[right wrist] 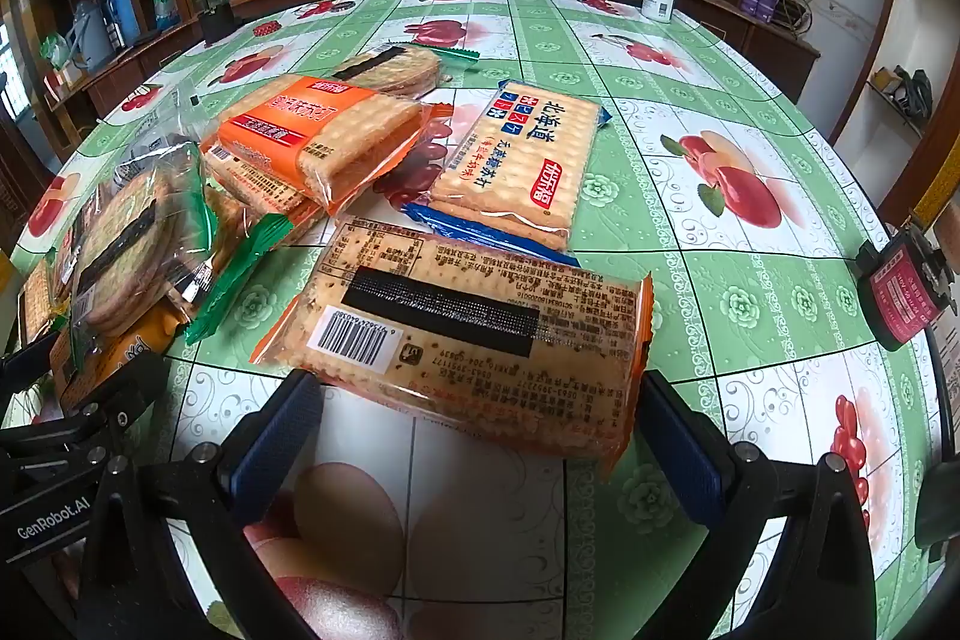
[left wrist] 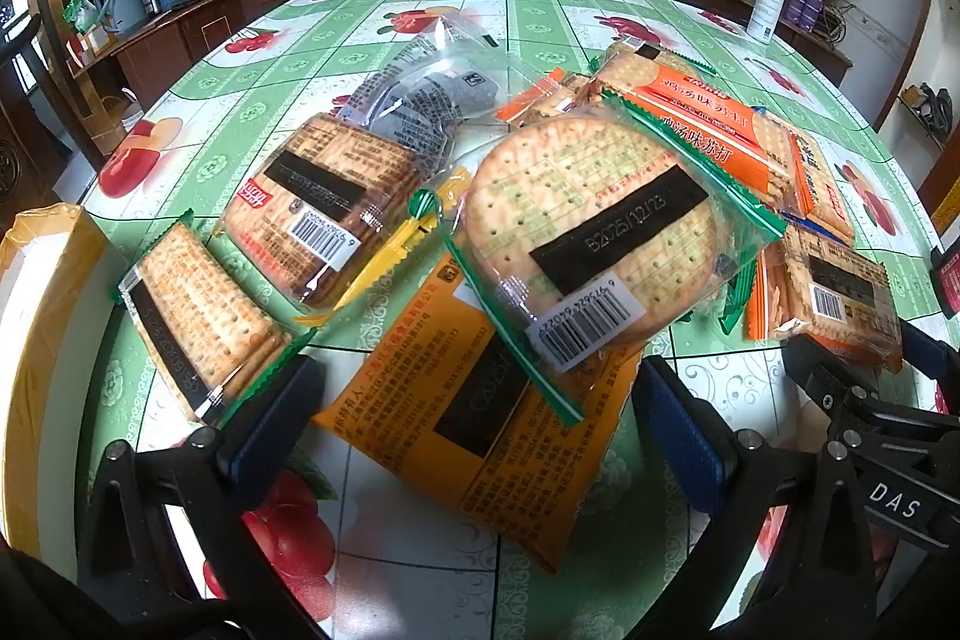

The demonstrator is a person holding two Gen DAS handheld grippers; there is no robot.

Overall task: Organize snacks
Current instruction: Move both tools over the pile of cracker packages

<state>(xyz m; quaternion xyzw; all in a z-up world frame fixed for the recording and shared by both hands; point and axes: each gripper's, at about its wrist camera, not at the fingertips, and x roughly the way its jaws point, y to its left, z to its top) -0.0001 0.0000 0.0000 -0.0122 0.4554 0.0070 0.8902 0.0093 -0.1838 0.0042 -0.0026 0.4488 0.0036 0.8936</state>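
Left wrist: box [left wrist: 36,340] contents hidden; left gripper [left wrist: 480,436] gapes.

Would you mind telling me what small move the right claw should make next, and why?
Probably ease the right claw forward and close on the orange-edged clear packet of square crackers. Its open jaws already straddle the packet's near edge, and the packet lies flat, apart from the pile on the green fruit-print tablecloth.

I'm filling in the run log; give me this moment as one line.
left gripper: open, over orange packet | right gripper: open, at orange-edged cracker pack | nothing grasped | snacks unsorted on table
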